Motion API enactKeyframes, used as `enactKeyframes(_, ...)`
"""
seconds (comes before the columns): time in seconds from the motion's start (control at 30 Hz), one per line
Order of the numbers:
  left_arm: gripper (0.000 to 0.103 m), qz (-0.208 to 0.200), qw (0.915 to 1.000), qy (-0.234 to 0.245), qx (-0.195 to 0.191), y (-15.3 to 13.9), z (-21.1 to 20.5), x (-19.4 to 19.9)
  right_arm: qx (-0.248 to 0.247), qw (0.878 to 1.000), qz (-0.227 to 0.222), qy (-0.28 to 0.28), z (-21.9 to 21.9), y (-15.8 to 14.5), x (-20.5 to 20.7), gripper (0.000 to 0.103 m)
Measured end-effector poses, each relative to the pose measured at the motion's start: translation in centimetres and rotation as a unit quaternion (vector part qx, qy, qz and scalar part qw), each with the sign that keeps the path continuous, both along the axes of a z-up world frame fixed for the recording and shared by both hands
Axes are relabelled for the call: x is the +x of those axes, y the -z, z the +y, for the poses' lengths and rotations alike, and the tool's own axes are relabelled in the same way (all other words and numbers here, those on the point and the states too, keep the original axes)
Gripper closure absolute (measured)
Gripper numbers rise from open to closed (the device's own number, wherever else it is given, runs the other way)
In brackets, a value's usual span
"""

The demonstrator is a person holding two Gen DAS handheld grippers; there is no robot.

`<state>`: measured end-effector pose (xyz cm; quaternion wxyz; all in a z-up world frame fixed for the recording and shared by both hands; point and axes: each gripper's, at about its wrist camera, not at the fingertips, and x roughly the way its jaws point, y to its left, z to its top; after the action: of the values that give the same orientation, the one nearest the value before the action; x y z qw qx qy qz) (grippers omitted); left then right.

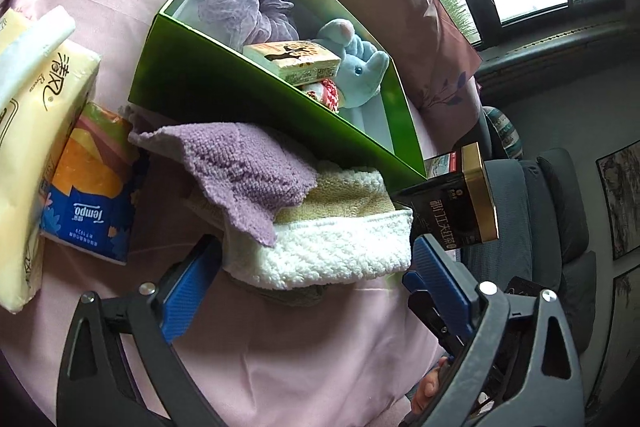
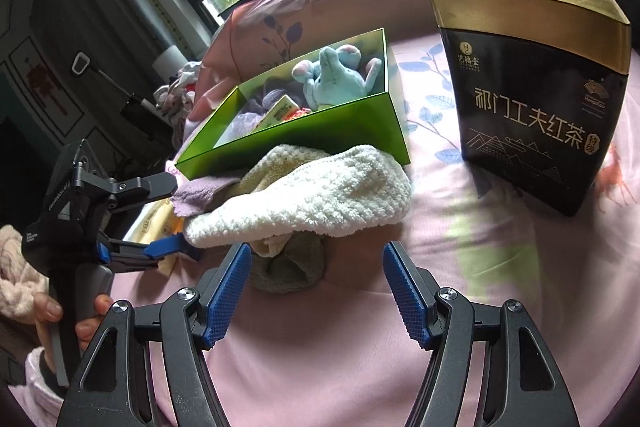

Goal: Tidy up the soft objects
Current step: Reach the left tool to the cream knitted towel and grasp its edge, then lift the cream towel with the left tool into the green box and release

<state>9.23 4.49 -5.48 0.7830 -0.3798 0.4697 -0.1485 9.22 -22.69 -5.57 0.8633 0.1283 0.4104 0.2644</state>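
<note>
A pile of cloths lies on the pink sheet in front of a green box. A white fluffy towel is nearest, with a purple cloth and a beige towel on it and a grey cloth under its edge. My left gripper is open, its pads standing either side of the white towel. My right gripper is open just before the grey cloth. The box holds a blue plush elephant, a purple mesh sponge and a small tissue pack.
A black and gold tea tin stands right of the pile. A Tempo tissue pack and a yellow tissue pack lie to its left. A pillow lies behind the box. A hand holds the left gripper's handle.
</note>
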Motion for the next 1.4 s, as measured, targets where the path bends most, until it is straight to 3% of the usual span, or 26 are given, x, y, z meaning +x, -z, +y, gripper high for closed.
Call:
enactKeyframes(0.07, 0.016, 0.001, 0.9999, 0.007, 0.010, 0.2, -0.3, 0.2, 0.004, 1.000, 0.005, 0.003, 0.1, 0.4, 0.8, 0.034)
enactKeyframes(0.13, 0.031, -0.002, 0.9999, 0.008, 0.014, 0.3, -0.4, 0.2, 0.008, 1.000, 0.013, 0.006, 0.2, 0.7, 1.6, 0.034)
enactKeyframes(0.27, 0.043, -0.004, 0.9998, 0.004, 0.018, 0.5, 0.0, 0.4, 0.031, 0.999, 0.021, 0.003, 0.2, 0.9, 2.8, 0.034)
enactKeyframes(0.37, 0.058, 0.000, 0.9995, 0.008, 0.029, 0.6, -0.2, 0.4, 0.039, 0.999, 0.023, 0.000, 0.5, 1.1, 3.3, 0.034)
enactKeyframes(0.47, 0.069, -0.001, 0.9993, 0.014, 0.035, 0.5, -0.7, 0.1, 0.043, 0.999, 0.020, -0.002, 0.7, 1.0, 3.5, 0.051)
enactKeyframes(0.53, 0.076, -0.001, 0.9992, 0.017, 0.037, 0.4, -0.9, 0.0, 0.042, 0.999, 0.021, -0.004, 0.8, 1.0, 3.6, 0.074)
enactKeyframes(0.67, 0.081, 0.001, 0.9991, 0.027, 0.033, 0.4, -1.6, -0.5, 0.040, 0.999, 0.023, 0.000, 1.0, 1.0, 3.6, 0.086)
enactKeyframes(0.73, 0.091, -0.002, 0.9991, 0.032, 0.027, 0.2, -2.0, -0.9, 0.048, 0.999, 0.014, -0.007, 0.9, 0.5, 3.1, 0.087)
enactKeyframes(1.1, 0.096, -0.068, 0.9949, 0.068, -0.030, -4.7, -3.5, -3.8, 0.072, 0.994, -0.075, -0.034, 0.4, -6.5, -2.6, 0.087)
enactKeyframes(1.4, 0.096, -0.133, 0.9872, 0.075, -0.045, -10.0, -3.6, -5.5, 0.072, 0.984, -0.156, -0.052, 1.1, -12.1, -5.7, 0.087)
